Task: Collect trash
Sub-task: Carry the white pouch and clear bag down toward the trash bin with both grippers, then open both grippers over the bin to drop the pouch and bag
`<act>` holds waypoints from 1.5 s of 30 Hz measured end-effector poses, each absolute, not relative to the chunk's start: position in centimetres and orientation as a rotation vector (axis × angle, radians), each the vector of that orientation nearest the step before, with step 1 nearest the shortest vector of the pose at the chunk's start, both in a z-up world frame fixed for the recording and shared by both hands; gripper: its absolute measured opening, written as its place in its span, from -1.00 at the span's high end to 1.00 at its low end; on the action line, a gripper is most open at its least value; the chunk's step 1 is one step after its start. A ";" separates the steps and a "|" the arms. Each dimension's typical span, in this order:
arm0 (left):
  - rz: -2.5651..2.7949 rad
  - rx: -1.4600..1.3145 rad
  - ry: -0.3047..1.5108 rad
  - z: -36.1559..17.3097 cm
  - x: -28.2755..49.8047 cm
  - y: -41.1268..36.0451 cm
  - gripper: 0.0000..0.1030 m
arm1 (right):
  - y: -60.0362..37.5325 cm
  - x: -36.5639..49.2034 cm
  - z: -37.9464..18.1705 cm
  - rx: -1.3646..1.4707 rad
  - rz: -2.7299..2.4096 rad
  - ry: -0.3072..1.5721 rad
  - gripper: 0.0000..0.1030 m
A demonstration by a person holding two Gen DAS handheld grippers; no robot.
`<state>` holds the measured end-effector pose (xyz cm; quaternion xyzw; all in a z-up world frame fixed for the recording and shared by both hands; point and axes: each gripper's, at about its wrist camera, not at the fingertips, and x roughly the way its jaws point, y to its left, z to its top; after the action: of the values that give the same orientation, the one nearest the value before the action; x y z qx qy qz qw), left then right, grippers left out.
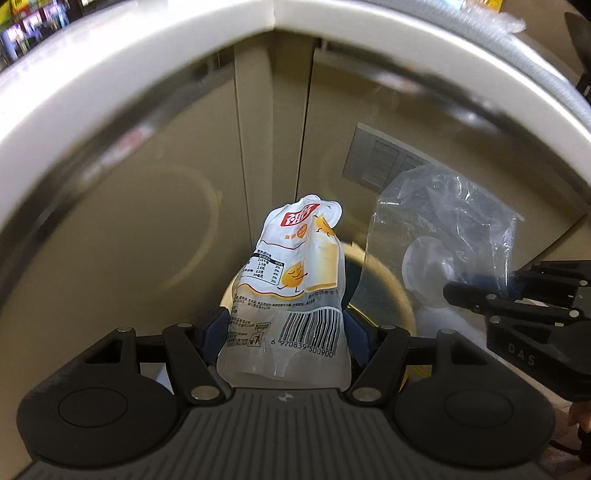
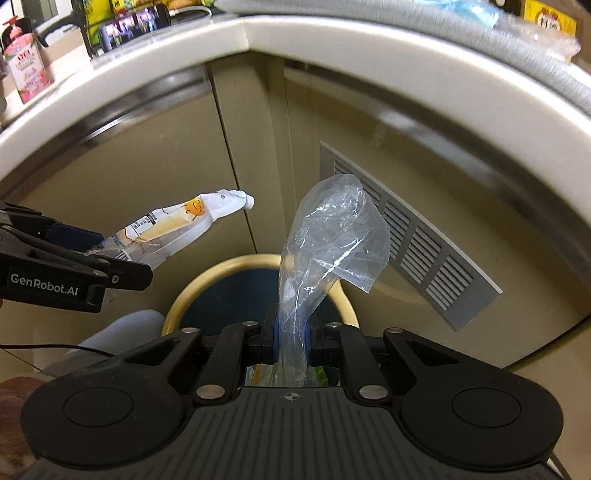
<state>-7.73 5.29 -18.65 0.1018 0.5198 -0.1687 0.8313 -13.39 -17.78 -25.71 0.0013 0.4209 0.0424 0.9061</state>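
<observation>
My left gripper [image 1: 284,332] is shut on a white snack wrapper [image 1: 295,273] with orange print and a barcode; it also shows in the right wrist view [image 2: 173,232], held in the air at left. My right gripper [image 2: 291,341] is shut on a crumpled clear plastic bag [image 2: 332,236], which also shows in the left wrist view [image 1: 443,236]. Both grippers hover above a round trash bin with a yellow rim [image 2: 207,277] and a dark inside. The bin's rim [image 1: 402,299] shows behind the wrapper in the left wrist view.
The bin stands on the floor in a corner of beige cabinet doors [image 2: 147,177] under a white countertop edge [image 2: 332,33]. A grey vent grille [image 2: 417,236] is on the right door. A pink bottle [image 2: 27,70] and packets sit on the counter.
</observation>
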 end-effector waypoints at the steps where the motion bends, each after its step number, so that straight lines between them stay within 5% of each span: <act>1: -0.356 0.214 1.121 -19.2 -7.3 5.2 -0.40 | -17.8 -13.0 -26.2 0.002 0.088 0.879 0.73; 28: -0.251 0.284 1.380 -30.1 -0.5 1.1 -0.41 | -16.9 -4.4 -34.6 -0.008 0.054 1.139 0.73; 41: -0.267 0.301 1.379 -31.0 0.3 0.3 -0.66 | -16.9 -3.6 -34.7 0.028 0.025 1.162 0.70; 43: -0.269 0.289 1.385 -31.2 0.3 0.6 -0.81 | -17.2 -3.5 -34.7 0.053 0.019 1.165 0.59; 45: -0.269 0.266 1.375 -30.9 0.1 0.9 -0.99 | -17.6 -3.6 -34.6 0.070 0.006 1.162 0.11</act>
<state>0.10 0.90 -30.92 0.1219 0.6307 -0.1235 0.7564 -3.56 -17.58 -34.57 0.0331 0.5487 0.0027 0.8353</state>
